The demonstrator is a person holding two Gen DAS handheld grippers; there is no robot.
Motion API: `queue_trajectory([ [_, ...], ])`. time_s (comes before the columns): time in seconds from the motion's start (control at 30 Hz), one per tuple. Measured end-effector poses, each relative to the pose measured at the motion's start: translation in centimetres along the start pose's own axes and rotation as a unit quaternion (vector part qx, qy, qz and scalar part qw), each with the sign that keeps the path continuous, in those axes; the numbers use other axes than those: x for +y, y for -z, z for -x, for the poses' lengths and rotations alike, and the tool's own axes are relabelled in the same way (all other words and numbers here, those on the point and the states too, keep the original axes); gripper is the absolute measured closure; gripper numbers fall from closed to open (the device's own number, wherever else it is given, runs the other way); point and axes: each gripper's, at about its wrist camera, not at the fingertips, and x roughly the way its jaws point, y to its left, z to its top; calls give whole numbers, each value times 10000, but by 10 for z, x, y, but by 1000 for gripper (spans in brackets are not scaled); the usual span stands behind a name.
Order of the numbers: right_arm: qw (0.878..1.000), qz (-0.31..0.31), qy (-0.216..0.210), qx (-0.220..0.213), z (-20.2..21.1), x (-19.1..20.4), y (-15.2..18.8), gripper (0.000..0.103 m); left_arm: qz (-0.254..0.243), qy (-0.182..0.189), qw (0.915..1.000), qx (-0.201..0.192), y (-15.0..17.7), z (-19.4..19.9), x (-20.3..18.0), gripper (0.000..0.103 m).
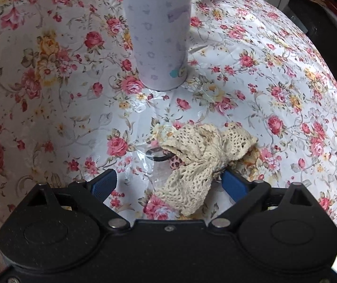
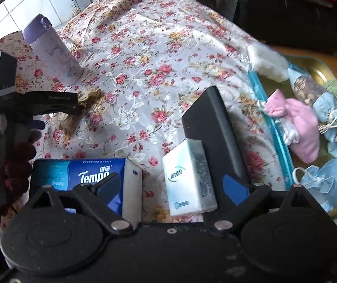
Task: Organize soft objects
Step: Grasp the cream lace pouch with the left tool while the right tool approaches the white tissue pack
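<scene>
Lace bow point(image 1: 199, 160) is floppy and featherlight, so pinch its knot. Left claw point(image 1: 168, 181) spread wide around it, right claw point(image 2: 173, 188) released too.

Blue tissue pack point(image 2: 78, 176) reads "Tempo" in white, Chinese characters above it, small print along the top edge too blurred to read. White tissue pack point(image 2: 189, 176) carries a green logo with vertical Chinese text, possibly a brand name, illegible. Left wrist view: nothing readable.
</scene>
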Motion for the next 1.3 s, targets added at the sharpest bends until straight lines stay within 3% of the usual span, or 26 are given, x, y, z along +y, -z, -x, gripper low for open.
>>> queue_trajectory([
  [0.47, 9995, -175, -178, 188, -16, 3, -3, 6, -102, 22, 9998, 185, -2, -12, -5, 6],
  [0.6, 9993, -212, -225, 216, -17, 4, -4, 5, -188, 121, 9997, 128, -2, -11, -8, 18],
  [0.7, 9989, -262, -289, 268, -19, 3, -5, 5, -178, 196, 9996, 15, -4, -6, -8, 48],
  [0.87, 9976, -390, -439, 362, -25, 4, -9, 5, 386, 279, 9989, 11, -11, -4, 16, 56],
  [1.07, 9944, -544, -724, 542, -41, 8, -23, 5, 1078, 153, 9940, 116, -14, -4, 44, 56],
  [1.3, 9969, -153, -536, 564, -69, 27, -58, 3, 1112, -26, 9937, 128, -13, -5, 45, 56],
])
